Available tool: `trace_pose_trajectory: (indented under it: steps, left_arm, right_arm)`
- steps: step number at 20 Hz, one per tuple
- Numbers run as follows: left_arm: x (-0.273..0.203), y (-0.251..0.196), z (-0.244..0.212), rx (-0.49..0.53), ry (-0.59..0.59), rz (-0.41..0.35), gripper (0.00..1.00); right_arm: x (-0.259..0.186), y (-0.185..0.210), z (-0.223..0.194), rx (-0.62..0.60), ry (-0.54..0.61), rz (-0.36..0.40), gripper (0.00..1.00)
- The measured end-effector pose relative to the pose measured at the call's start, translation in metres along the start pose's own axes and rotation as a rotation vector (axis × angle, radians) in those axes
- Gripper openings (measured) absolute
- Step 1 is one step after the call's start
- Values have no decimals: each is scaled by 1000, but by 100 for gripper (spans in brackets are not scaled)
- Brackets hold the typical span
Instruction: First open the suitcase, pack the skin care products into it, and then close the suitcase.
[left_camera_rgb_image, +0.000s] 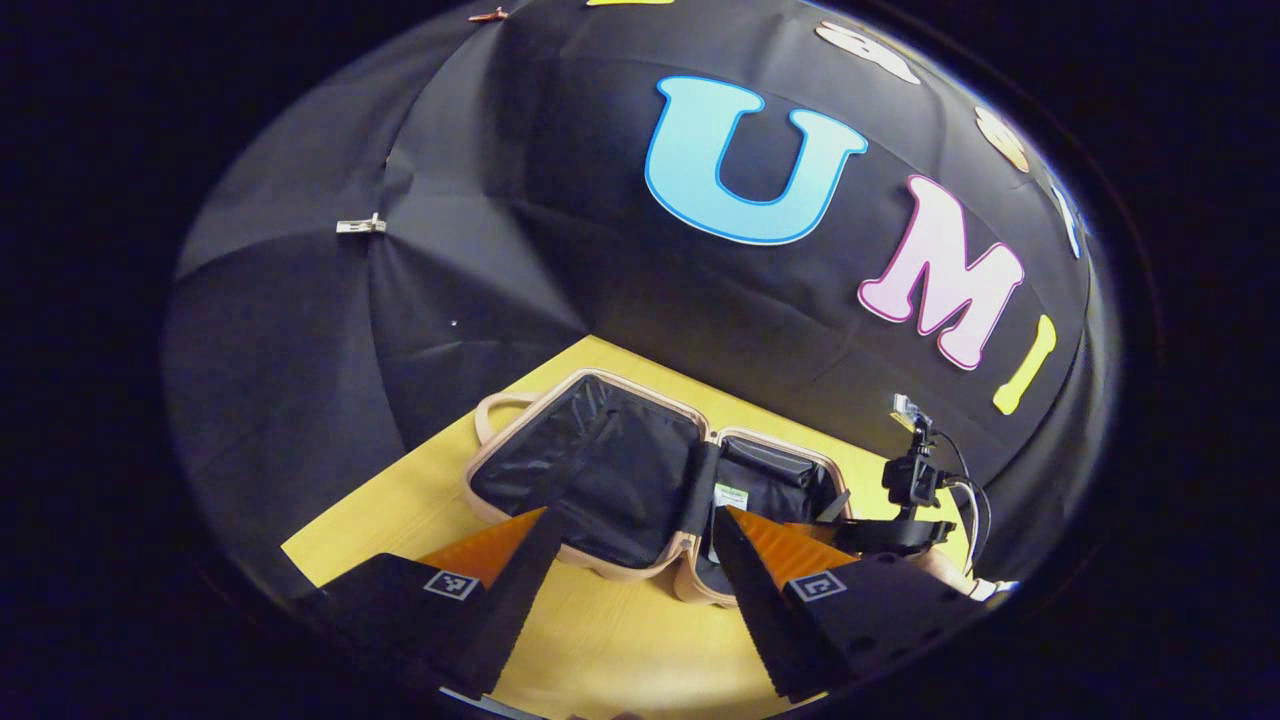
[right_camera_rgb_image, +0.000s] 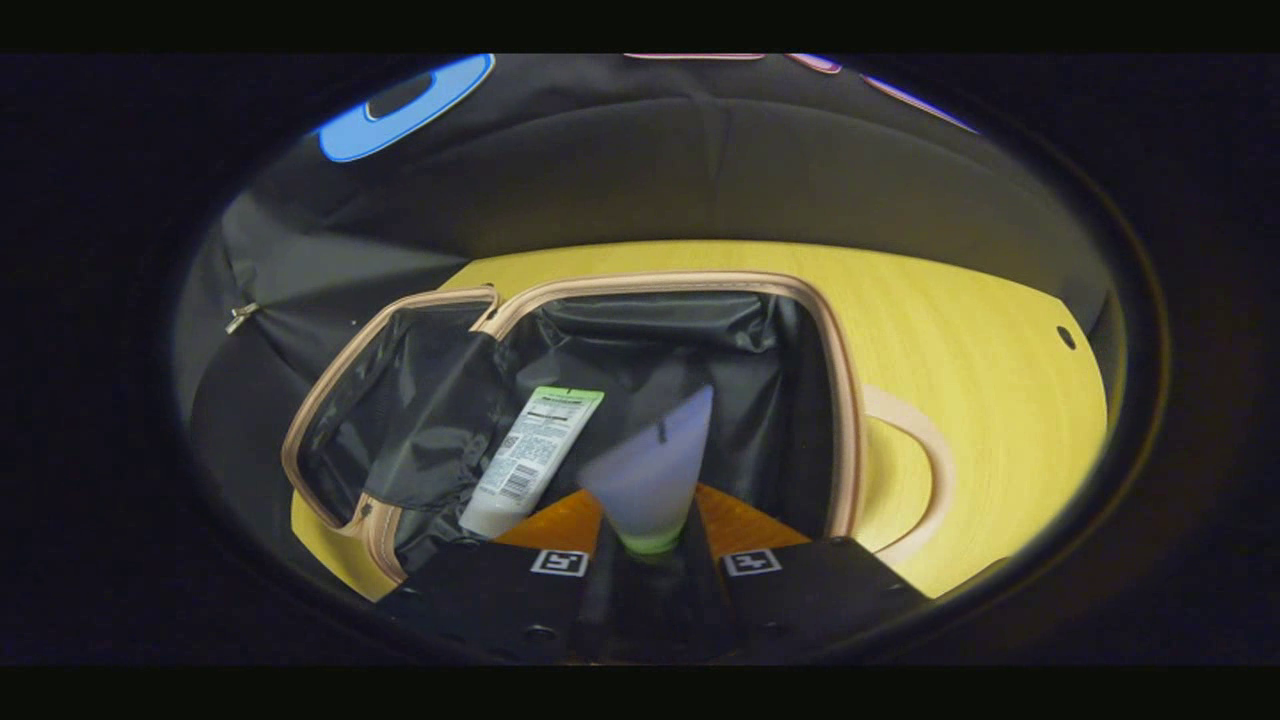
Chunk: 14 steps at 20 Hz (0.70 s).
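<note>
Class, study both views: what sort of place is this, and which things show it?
Likely a staged recording booth, not a home: black cloth wall, bare yellow table, and an open suitcase being packed by handheld grippers.

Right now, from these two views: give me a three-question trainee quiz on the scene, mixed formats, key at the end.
1. True or false: the suitcase lies closed on the yellow table.
2. Multiple choice: what does the right hand-held gripper hold? A) a soft tube B) a glass jar C) nothing
3. Short answer: where is the white tube with the green-topped label, and how do the left hand-held gripper's jaws stand?

Key
1. False. It lies open, black lining showing.
2. A. Both fingers press on the tube, over the open suitcase.
3. It lies inside the suitcase, on the lining, near the hinge; the jaws stand apart, holding nothing.
</note>
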<state>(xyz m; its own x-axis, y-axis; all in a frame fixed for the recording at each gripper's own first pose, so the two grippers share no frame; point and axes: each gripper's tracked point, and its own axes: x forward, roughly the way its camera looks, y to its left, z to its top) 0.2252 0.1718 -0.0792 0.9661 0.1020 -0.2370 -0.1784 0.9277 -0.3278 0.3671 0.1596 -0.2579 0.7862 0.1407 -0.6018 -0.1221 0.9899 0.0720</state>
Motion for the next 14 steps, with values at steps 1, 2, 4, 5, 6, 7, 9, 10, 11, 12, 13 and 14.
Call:
trace_pose_trajectory:
  steps: [1, 2, 4, 5, 6, 7, 9, 10, 11, 12, 13, 14]
  left_arm:
    - [1, 6, -1, 3, 9, 31, 96]
    - [4, 10, 1, 2, 0, 51, 96]
    - [8, 14, 11, 0, -42, 76, 97]
    - [10, 23, 15, 13, -64, 93, 96]
    - [13, 34, 18, 26, -75, 123, 96]
    - [19, 47, 21, 39, -84, 153, 96]
    - [35, 79, 32, 68, -111, 206, 96]
    - [48, 95, 39, 88, -127, 214, 96]
    - [62, 107, 44, 87, -125, 200, 96]
    - [78, 116, 47, 65, -122, 179, 96]
    - [95, 126, 50, 45, -102, 157, 96]
    - [112, 141, 54, 20, -98, 149, 96]
  right_arm:
    - [-2, -3, 5, 3, -21, -17, 29]
    - [-7, 0, 9, 13, -39, -12, 42]
    - [-19, 3, 16, 15, -76, 1, 68]
    - [-27, 4, 19, 7, -100, 6, 81]
    - [-37, 3, 24, -4, -132, 7, 84]
    - [-47, 1, 28, -10, -161, 8, 99]
    - [-69, 1, 36, -13, -227, 28, 98]
    - [-81, -3, 39, -22, -257, 31, 98]
    - [-91, -11, 40, -47, -278, 25, 98]
    - [-98, -22, 39, -82, -288, 8, 97]
    - [-106, -34, 38, -117, -292, -8, 97]
    - [-114, -45, 36, -146, -296, -24, 97]
